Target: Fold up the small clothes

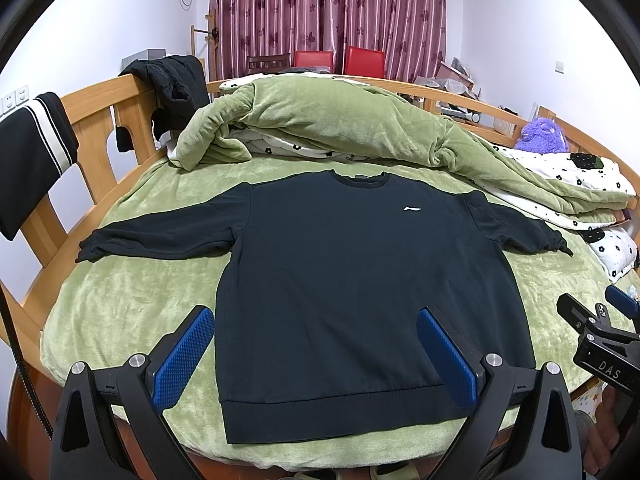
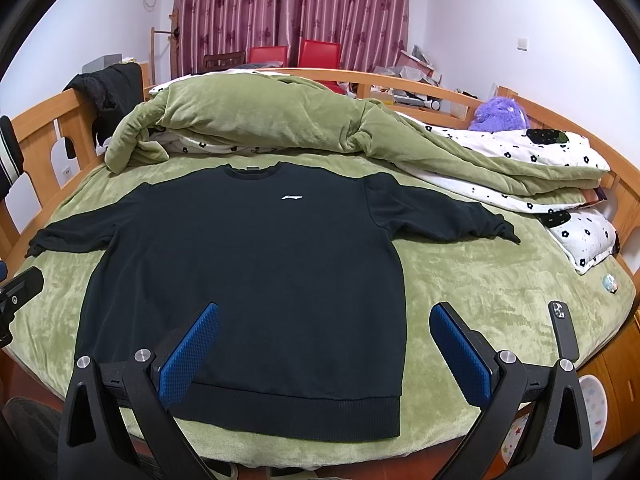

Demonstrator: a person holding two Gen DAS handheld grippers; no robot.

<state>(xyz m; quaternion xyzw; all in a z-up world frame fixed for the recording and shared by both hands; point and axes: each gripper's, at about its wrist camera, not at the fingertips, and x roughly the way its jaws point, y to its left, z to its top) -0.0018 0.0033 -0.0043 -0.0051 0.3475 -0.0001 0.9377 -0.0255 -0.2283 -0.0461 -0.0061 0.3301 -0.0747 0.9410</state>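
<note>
A dark navy sweatshirt [image 1: 352, 280] with a small white chest logo lies flat, front up, on the green bed cover [image 1: 132, 300], both sleeves spread sideways and the hem nearest me. It also shows in the right wrist view [image 2: 248, 280]. My left gripper [image 1: 316, 316] is open and empty, held above the hem near the garment's left side. My right gripper [image 2: 324, 312] is open and empty, above the hem at the garment's right side. The right gripper's body shows at the left wrist view's right edge [image 1: 600, 336].
A rolled green quilt [image 1: 320, 124] with a white flowered lining lies behind the collar. Wooden bed rails [image 1: 96, 120] ring the bed, with dark clothes draped over them. A purple plush toy [image 2: 500, 114] sits far right. A phone [image 2: 564, 332] lies near the right edge.
</note>
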